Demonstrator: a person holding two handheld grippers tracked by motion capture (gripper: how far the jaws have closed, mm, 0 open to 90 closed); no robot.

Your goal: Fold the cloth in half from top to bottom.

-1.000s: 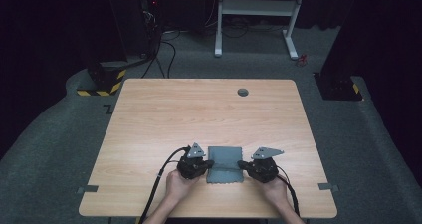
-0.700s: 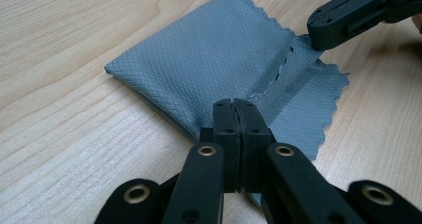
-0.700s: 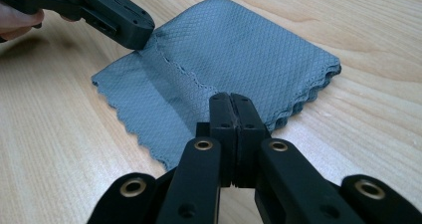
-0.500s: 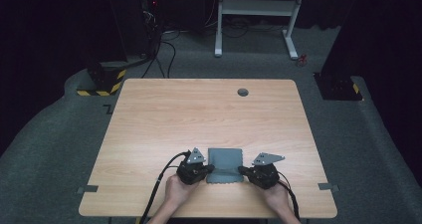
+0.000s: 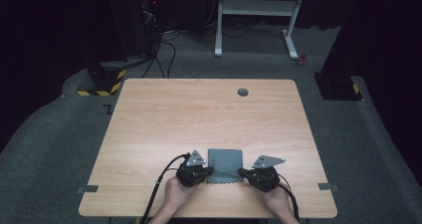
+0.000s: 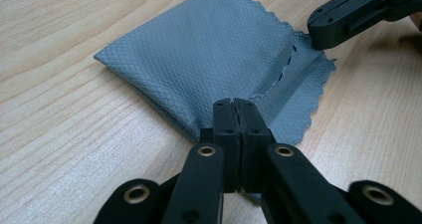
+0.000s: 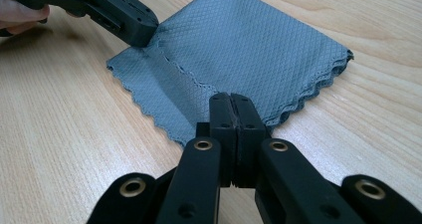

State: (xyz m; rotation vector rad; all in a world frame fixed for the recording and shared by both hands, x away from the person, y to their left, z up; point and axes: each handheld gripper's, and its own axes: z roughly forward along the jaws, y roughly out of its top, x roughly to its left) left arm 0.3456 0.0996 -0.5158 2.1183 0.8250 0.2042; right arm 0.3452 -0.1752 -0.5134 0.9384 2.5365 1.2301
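A folded grey cloth (image 5: 225,162) with scalloped edges lies near the front edge of the wooden table (image 5: 199,119). My left gripper (image 5: 209,172) is shut on its near left corner; in the left gripper view the jaws (image 6: 234,105) meet on the cloth (image 6: 214,50). My right gripper (image 5: 242,172) is shut on the near right corner, and the right gripper view shows its jaws (image 7: 231,100) pressed together on the cloth's (image 7: 259,50) edge. The top layer is creased between the two grips. Each gripper view also shows the other gripper, the right one (image 6: 338,22) and the left one (image 7: 134,22), at the opposite corner.
A small dark grommet (image 5: 243,92) sits near the table's far edge. Behind the table stand a white frame (image 5: 256,7), a dark cabinet with cables (image 5: 124,35) and hazard-striped bases (image 5: 102,82). The person's hands (image 5: 174,196) rest at the front edge.
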